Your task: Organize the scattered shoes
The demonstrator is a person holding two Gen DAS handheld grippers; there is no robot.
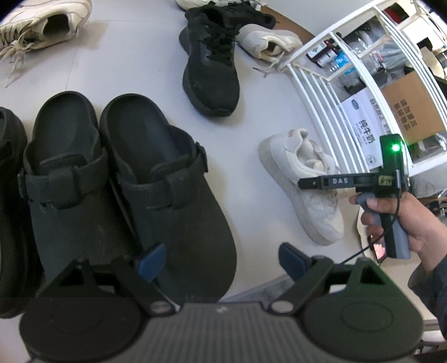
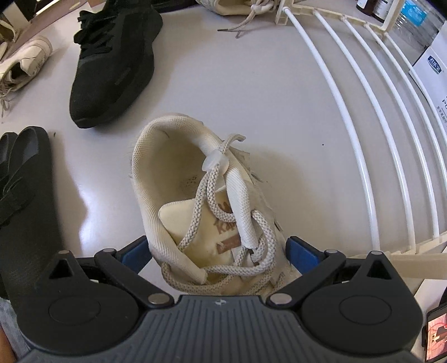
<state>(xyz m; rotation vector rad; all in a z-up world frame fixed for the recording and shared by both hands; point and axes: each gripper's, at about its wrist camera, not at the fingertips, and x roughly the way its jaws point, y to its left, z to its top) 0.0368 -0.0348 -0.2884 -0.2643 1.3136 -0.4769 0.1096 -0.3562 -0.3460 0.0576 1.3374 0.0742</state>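
A pair of black clogs (image 1: 167, 181) stands side by side on the pale floor, and my left gripper (image 1: 220, 261) hangs open over the toe of the right one with nothing between its blue pads (image 1: 151, 261). A black sneaker (image 1: 212, 72) lies further off. A white sneaker (image 2: 195, 201) rests on its sole beside the rack. My right gripper (image 2: 219, 255) straddles its laced middle, jaws wide, a blue pad (image 2: 301, 255) close on each side without squeezing it. In the left wrist view a hand (image 1: 391, 220) holds that gripper above the same white sneaker (image 1: 304, 184).
A white wire rack (image 1: 335, 92) with boxes and bottles behind it stands at the right, close to the white sneaker. More pale sneakers lie at the far left (image 1: 42, 25) and behind the black one (image 1: 268, 42). Another dark shoe (image 1: 8, 195) sits left of the clogs.
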